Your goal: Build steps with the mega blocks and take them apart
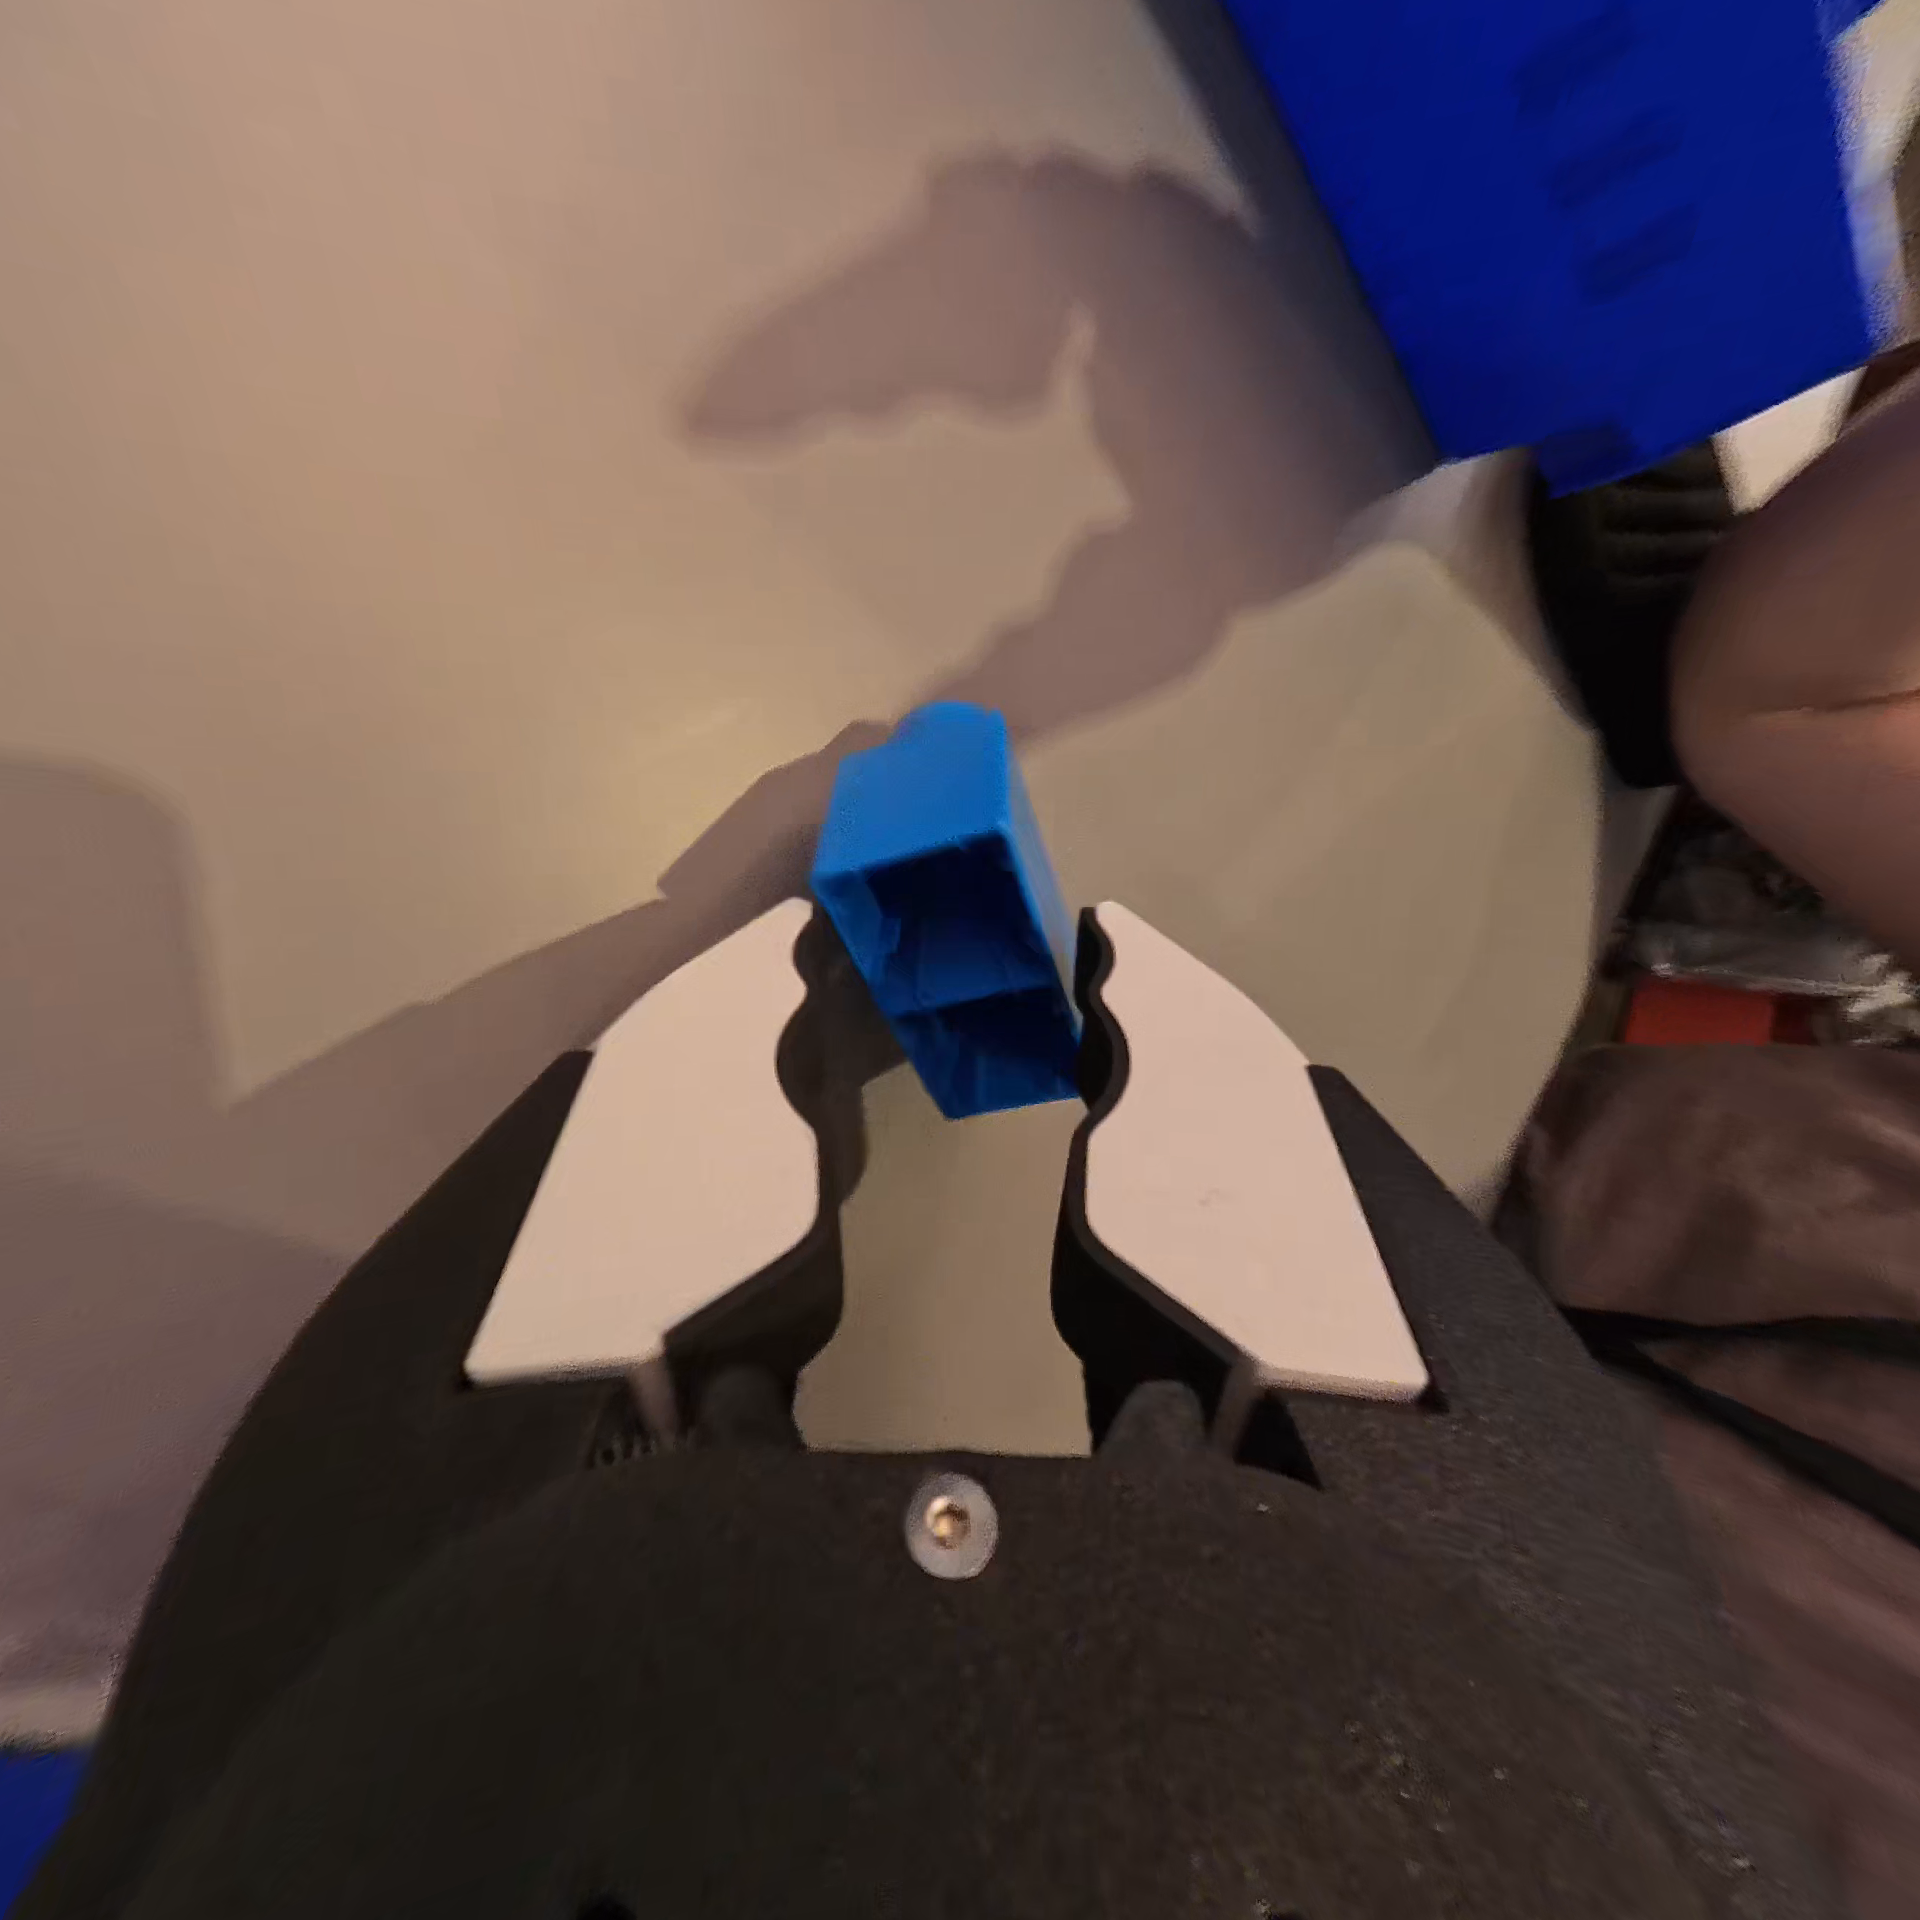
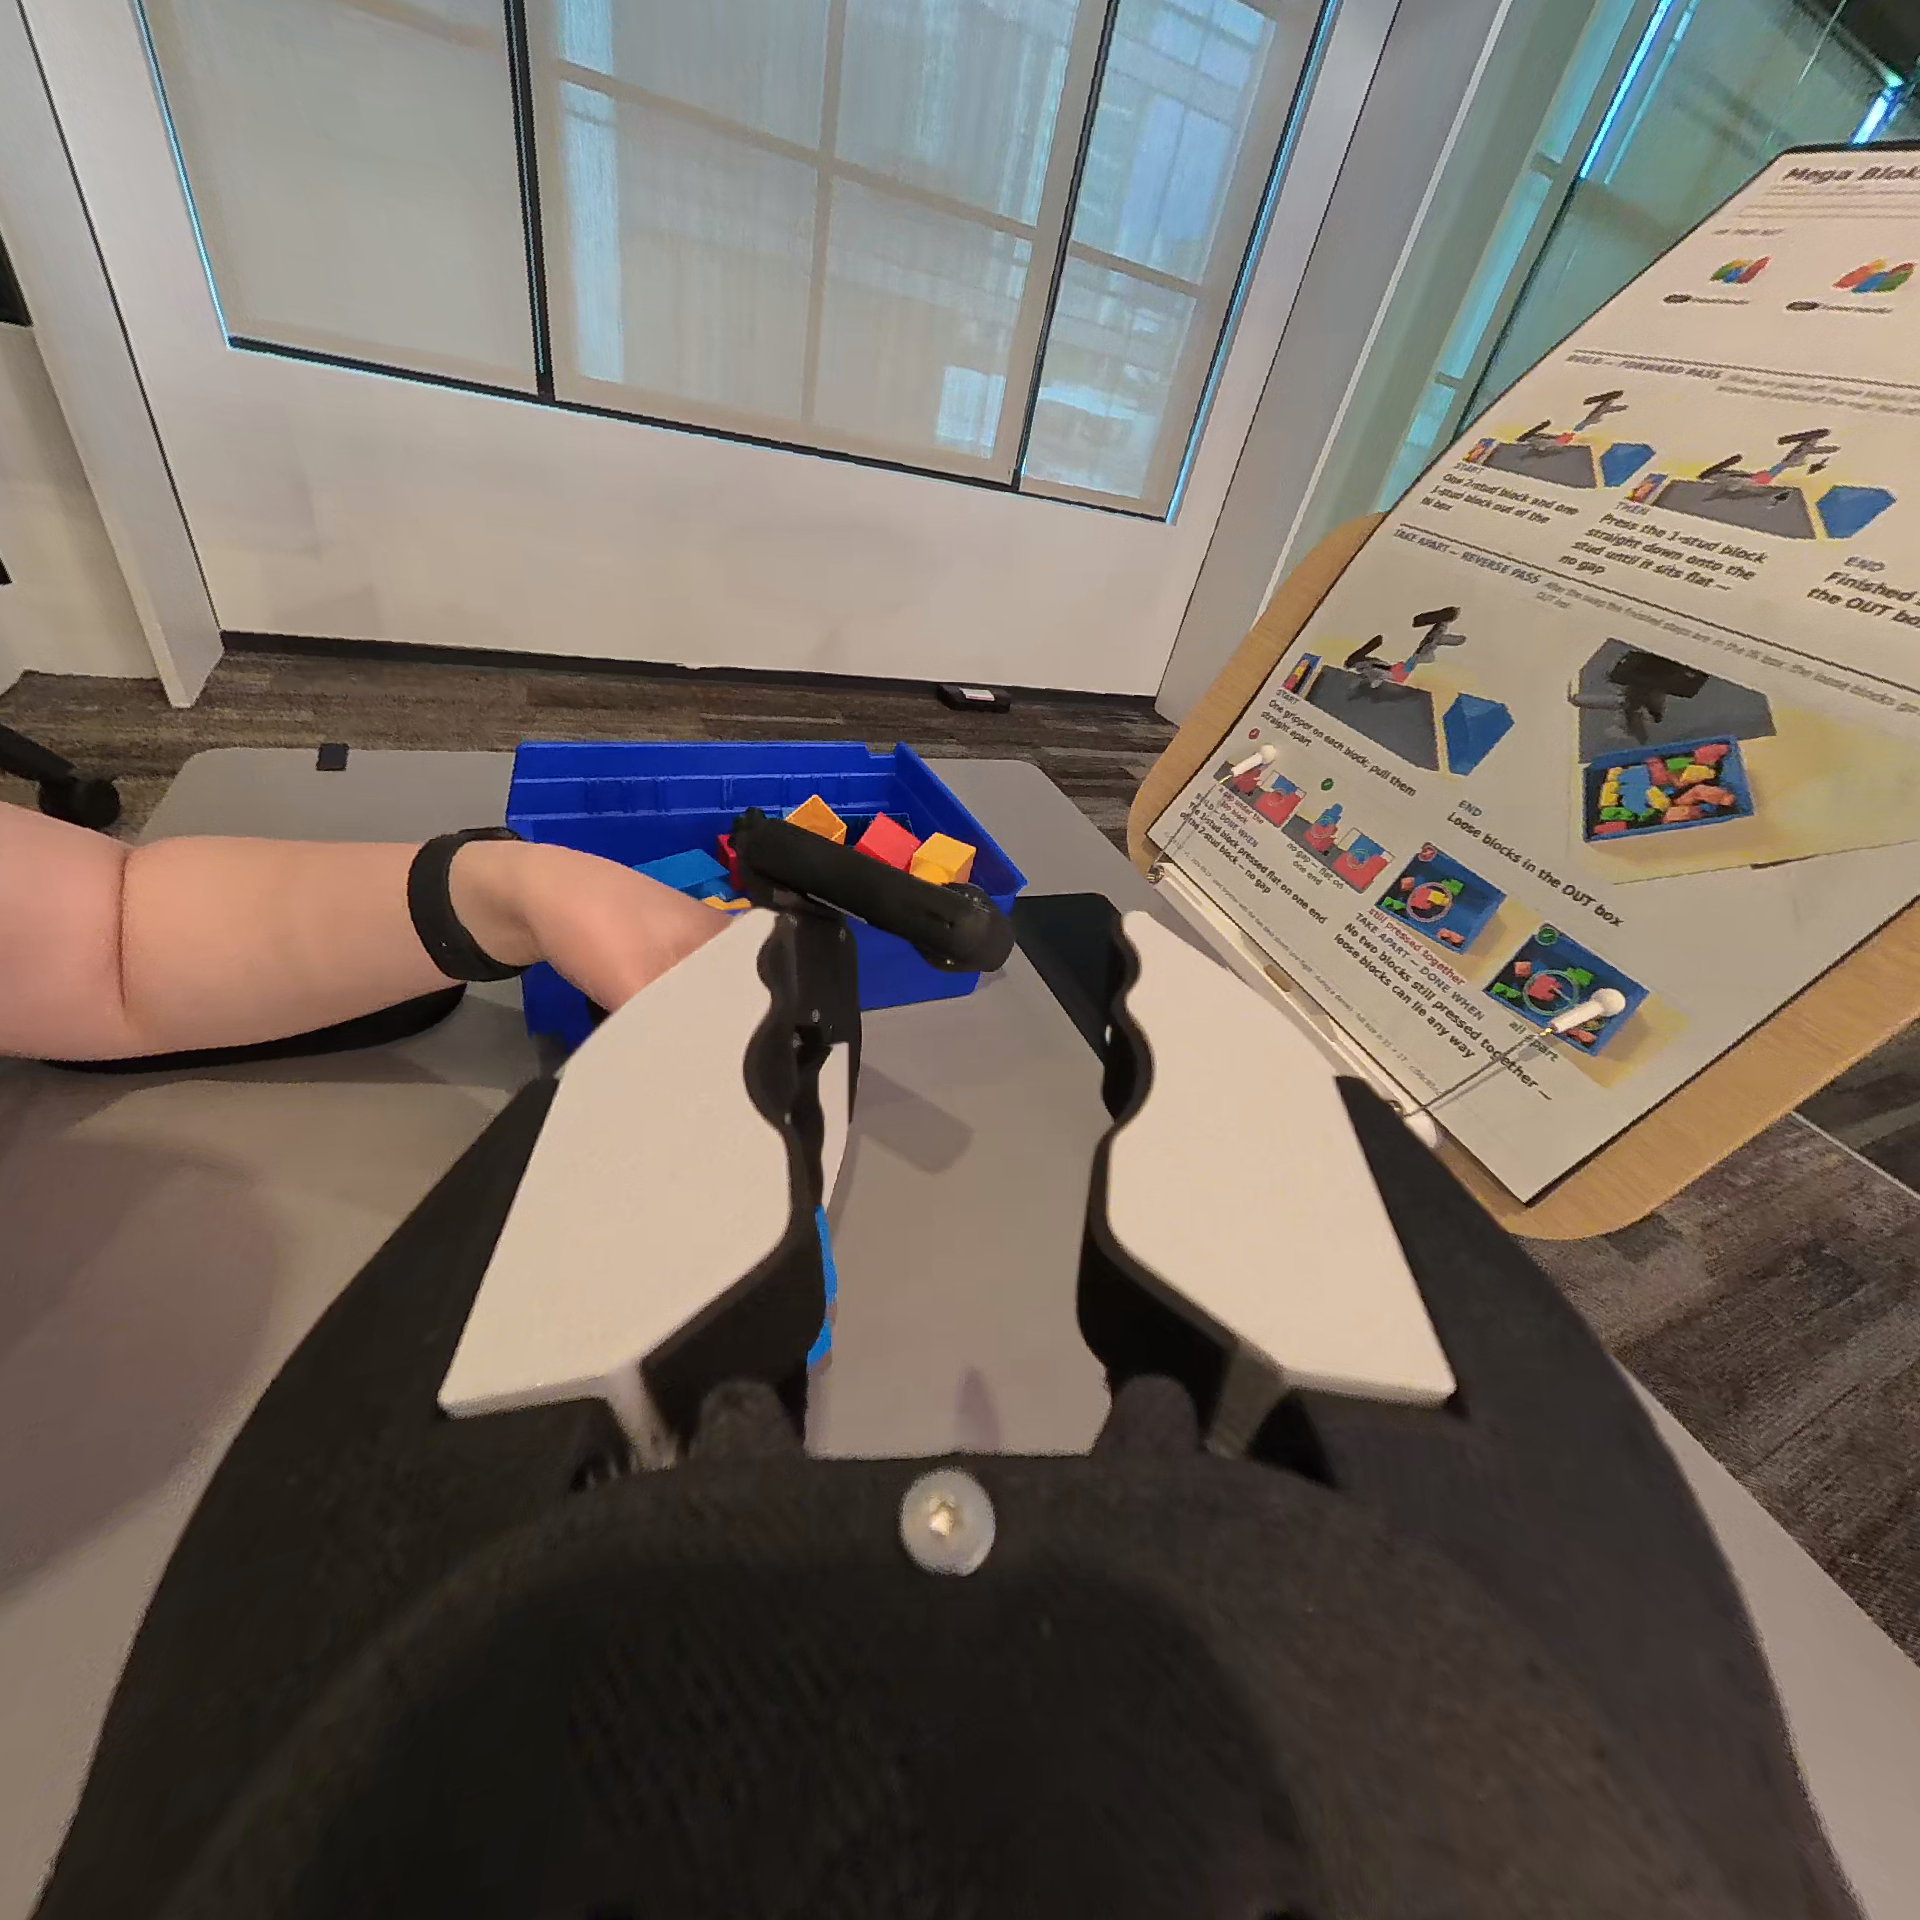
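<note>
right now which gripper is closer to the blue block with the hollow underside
Left. The left gripper has the blue block between its fingertips, apparently gripped. The right gripper is open and empty, hovering over the grey table beside it.

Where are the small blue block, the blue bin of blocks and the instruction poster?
blue block [image 1: 940, 914]: left wrist view, hollow underside.
blue bin [image 2: 665, 795]: right wrist view, back wall.
instruction poster [image 2: 1621, 665]: right wrist view, middle of sheet.
</note>
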A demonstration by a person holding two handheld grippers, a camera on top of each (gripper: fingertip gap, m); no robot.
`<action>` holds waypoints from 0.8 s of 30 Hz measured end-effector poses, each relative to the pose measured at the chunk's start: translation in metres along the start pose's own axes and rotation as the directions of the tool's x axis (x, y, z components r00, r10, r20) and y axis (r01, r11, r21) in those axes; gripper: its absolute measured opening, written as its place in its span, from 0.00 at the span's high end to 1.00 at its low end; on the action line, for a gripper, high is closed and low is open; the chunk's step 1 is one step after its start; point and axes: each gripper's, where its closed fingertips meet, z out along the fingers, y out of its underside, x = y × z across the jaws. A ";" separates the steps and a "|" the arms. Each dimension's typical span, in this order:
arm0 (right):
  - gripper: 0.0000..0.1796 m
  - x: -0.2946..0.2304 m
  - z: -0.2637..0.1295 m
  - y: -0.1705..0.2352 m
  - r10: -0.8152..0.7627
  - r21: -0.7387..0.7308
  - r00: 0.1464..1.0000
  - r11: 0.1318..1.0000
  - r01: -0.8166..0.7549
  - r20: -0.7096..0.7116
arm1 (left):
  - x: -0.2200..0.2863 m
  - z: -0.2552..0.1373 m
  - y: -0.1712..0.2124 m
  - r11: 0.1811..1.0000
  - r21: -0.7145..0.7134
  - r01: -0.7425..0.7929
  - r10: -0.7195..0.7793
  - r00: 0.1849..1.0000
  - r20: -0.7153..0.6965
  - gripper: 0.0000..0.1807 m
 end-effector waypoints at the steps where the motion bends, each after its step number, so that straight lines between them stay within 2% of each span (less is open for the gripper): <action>1: 0.68 -0.001 0.000 0.000 -0.006 -0.004 1.000 1.000 0.006 0.003 | -0.007 0.002 0.006 0.999 -0.039 -0.001 0.003 0.999 0.044 0.73; 4: 0.68 -0.005 0.003 0.002 -0.016 -0.017 1.000 1.000 0.016 0.015 | -0.019 0.007 0.014 0.996 -0.094 0.009 0.003 0.992 0.123 0.71; 6: 0.68 -0.008 0.005 0.004 -0.028 -0.031 0.999 0.999 0.029 0.025 | -0.016 0.008 0.012 0.996 -0.092 0.007 0.004 0.993 0.118 0.73; 10: 0.68 -0.014 0.009 0.009 -0.077 -0.059 0.996 0.995 0.079 0.035 | -0.020 -0.007 0.001 0.998 -0.044 -0.055 0.063 0.974 0.218 0.70; 12: 0.68 -0.017 0.010 0.010 -0.102 -0.069 0.994 0.992 0.105 0.044 | -0.015 -0.037 -0.008 0.995 0.009 -0.100 0.093 0.954 0.286 0.67; 14: 0.68 -0.018 0.011 0.011 -0.119 -0.075 0.992 0.990 0.122 0.046 | -0.004 -0.086 -0.012 0.980 0.083 -0.183 0.140 0.917 0.374 0.66; 15: 0.68 -0.018 0.011 0.010 -0.122 -0.071 0.992 0.990 0.125 0.044 | 0.002 -0.113 -0.012 0.966 0.135 -0.222 0.148 0.897 0.416 0.67; 17: 0.68 -0.019 0.011 0.008 -0.115 -0.054 0.992 0.992 0.117 0.047 | 0.006 -0.164 0.004 0.945 0.210 -0.252 0.121 0.863 0.490 0.76; 18: 0.68 -0.019 0.011 0.008 -0.104 -0.050 0.993 0.993 0.107 0.053 | 0.003 -0.182 0.021 0.948 0.220 -0.231 0.087 0.850 0.519 0.75; 19: 0.68 -0.019 0.012 0.008 -0.094 -0.050 0.994 0.994 0.097 0.057 | -0.005 -0.193 0.042 0.960 0.209 -0.186 0.044 0.837 0.546 0.78; 22: 0.68 -0.018 0.012 0.011 -0.079 -0.058 0.995 0.995 0.083 0.059 | -0.045 -0.210 0.110 0.996 0.046 0.073 -0.085 0.757 0.648 0.80; 24: 0.68 -0.016 0.012 0.012 -0.082 -0.062 0.995 0.994 0.085 0.049 | -0.059 -0.202 0.132 0.982 -0.009 0.186 -0.142 0.779 0.611 0.81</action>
